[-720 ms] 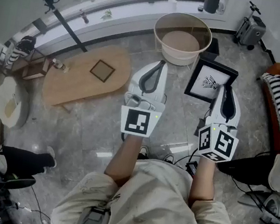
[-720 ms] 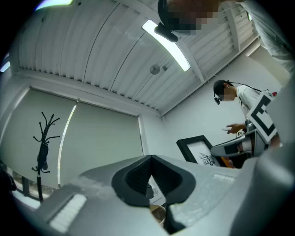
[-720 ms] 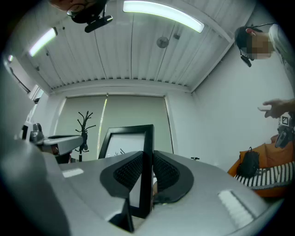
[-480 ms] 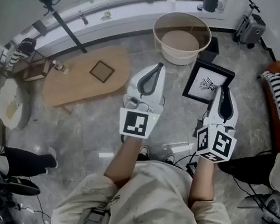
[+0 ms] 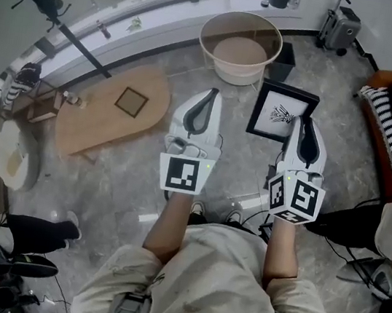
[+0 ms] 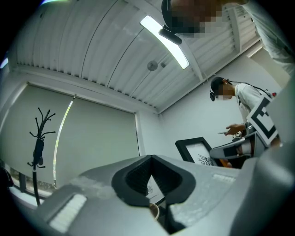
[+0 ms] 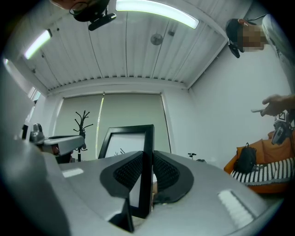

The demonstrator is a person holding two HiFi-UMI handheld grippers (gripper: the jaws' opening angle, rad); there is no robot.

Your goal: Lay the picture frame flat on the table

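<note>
Pinching the edge of the picture frame (image 5: 276, 113), the right gripper (image 5: 303, 122) holds it aloft, not yet laid on the wooden table (image 5: 87, 124); the left gripper (image 5: 207, 96) is pressed together, empty.

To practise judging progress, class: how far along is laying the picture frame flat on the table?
Done: the right gripper has the picture frame clamped by its edge between its jaws. In hand: the frame is held over the floor, away from the wooden table; the left gripper is empty, jaws together. Left: bring it to the table and lay it flat.
</note>
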